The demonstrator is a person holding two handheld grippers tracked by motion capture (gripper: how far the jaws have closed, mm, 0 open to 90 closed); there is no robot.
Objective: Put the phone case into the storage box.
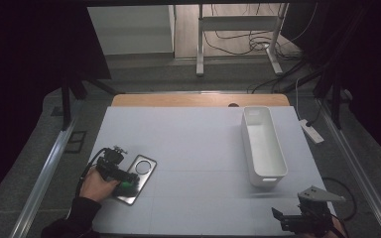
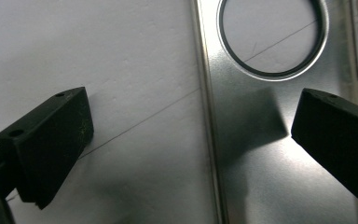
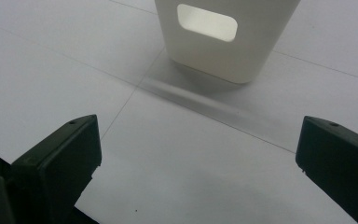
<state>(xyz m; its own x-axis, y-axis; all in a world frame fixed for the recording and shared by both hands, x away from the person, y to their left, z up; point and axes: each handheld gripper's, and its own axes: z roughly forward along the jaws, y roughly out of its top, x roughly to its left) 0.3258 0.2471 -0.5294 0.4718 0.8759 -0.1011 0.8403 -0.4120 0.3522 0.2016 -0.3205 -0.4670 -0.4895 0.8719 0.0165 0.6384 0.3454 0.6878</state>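
Down at seven o'clock on the table (image 1: pixel 198 139), our left gripper (image 1: pixel 121 181) hovered over the metal plate (image 1: pixel 140 174), jaws spread wide, one above bare table, the other above the plate near its round hole (image 2: pixel 272 37). Our right gripper (image 1: pixel 297 223), at five o'clock, stood spread too, facing the white bin (image 1: pixel 264 144).

Lab, dark curtains (image 1: pixel 25 59), floor cables (image 1: pixel 248 42), covered table (image 1: pixel 198 148)
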